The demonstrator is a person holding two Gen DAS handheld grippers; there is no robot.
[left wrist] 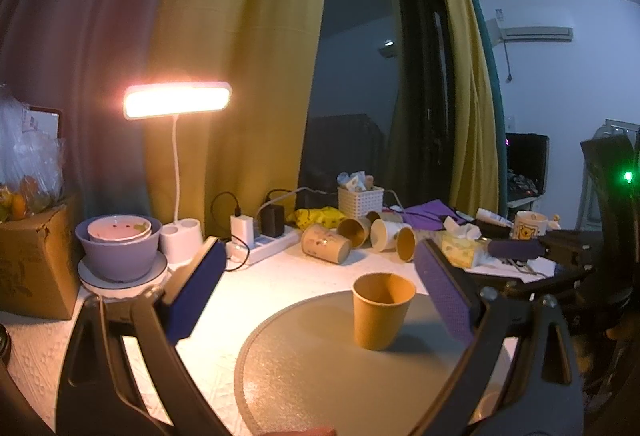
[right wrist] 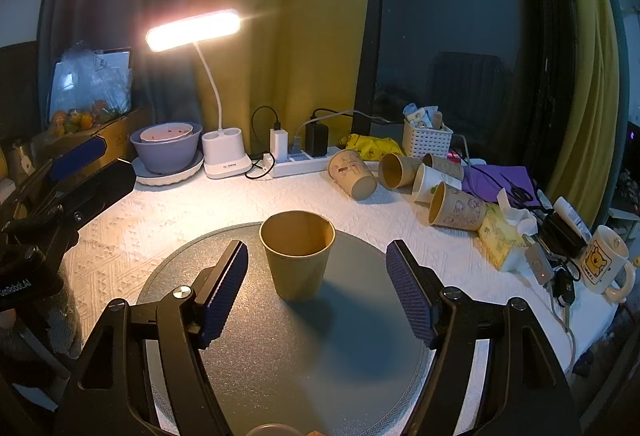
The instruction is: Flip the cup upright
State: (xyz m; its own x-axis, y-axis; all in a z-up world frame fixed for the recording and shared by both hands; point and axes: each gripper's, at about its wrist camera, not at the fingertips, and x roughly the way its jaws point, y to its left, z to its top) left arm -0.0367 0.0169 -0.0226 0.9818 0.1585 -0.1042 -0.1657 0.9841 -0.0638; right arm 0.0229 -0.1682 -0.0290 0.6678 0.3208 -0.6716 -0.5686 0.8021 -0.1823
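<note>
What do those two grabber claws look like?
Both look alike: the left gripper and right gripper have shiny black arms with silver screws, and flat fingers covered in bumpy dark-blue pads. The left one's body carries small white lettering.

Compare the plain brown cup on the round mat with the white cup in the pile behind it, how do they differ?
The brown cup stands upright with its mouth up; the white cup lies on its side. The brown cup stands alone on the round mat; the white cup lies among other tipped cups on the white tablecloth. The brown cup looks unprinted; the white cup carries a small print. Both look like disposable paper cups.
</note>
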